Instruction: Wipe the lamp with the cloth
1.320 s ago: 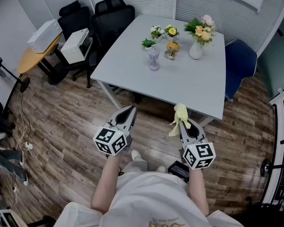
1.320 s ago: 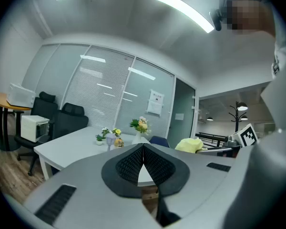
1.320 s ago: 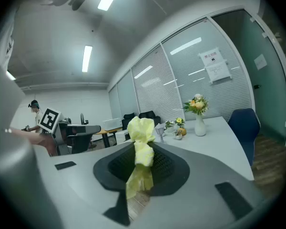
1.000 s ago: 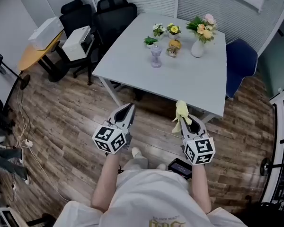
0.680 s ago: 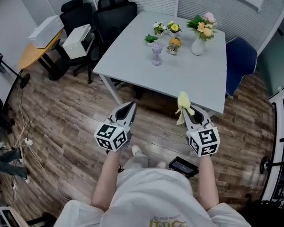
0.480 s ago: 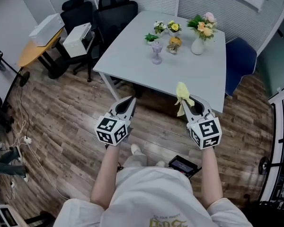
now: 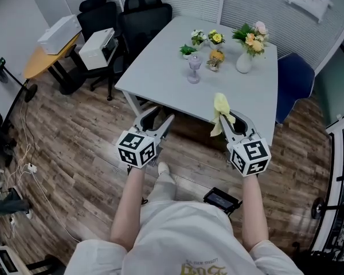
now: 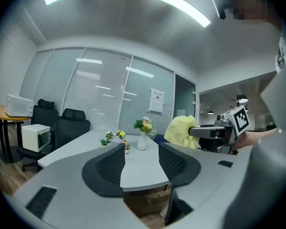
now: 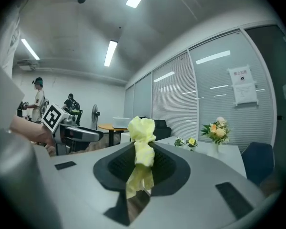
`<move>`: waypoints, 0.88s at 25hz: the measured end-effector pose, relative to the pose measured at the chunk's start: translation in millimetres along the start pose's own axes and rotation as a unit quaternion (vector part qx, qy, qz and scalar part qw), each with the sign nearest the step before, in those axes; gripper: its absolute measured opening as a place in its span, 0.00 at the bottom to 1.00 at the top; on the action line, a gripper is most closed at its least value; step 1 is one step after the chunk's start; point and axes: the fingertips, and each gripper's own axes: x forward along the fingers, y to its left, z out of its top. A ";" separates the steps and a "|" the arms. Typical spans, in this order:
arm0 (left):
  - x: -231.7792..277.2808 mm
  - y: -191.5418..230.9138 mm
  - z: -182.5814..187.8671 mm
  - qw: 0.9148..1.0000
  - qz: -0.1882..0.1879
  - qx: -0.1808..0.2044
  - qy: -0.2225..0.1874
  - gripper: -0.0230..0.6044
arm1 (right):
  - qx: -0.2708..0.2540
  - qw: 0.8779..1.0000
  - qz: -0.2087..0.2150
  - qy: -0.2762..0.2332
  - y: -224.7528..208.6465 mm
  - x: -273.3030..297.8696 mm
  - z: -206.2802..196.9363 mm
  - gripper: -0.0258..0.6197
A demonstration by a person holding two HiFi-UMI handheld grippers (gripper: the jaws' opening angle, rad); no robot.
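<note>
A pale grey rectangular table (image 7: pixel 232 87) fills the middle of the head view, standing on dark wood-plank flooring (image 7: pixel 74 142). Both tools hang in the air at its near edge. The left tool (image 7: pixel 158 117) has its jaws opening, parted to a middling gap with nothing between them; through the gap only the table top shows. The right tool (image 7: pixel 231 119) is clamped on a pale yellow cloth (image 7: pixel 221 109), bunched into a soft knob above the pads with a crumpled tail drooping below them. The small translucent lilac goblet-shaped lamp (image 7: pixel 194 69) stands upright on the far half of the table, just in front of little flower pots (image 7: pixel 202 39), well apart from both tools and the cloth
</note>
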 end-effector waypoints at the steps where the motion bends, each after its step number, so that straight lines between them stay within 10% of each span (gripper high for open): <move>1: 6.7 6.8 -0.8 1.000 -0.001 -0.001 0.001 0.37 | 0.010 1.000 -0.006 -0.001 -3.8 7.7 -2.4 0.16; 22: 252.1 219.0 4.3 0.987 -0.146 -0.013 0.065 0.51 | 0.115 0.986 -0.113 0.047 -126.1 272.7 -20.3 0.16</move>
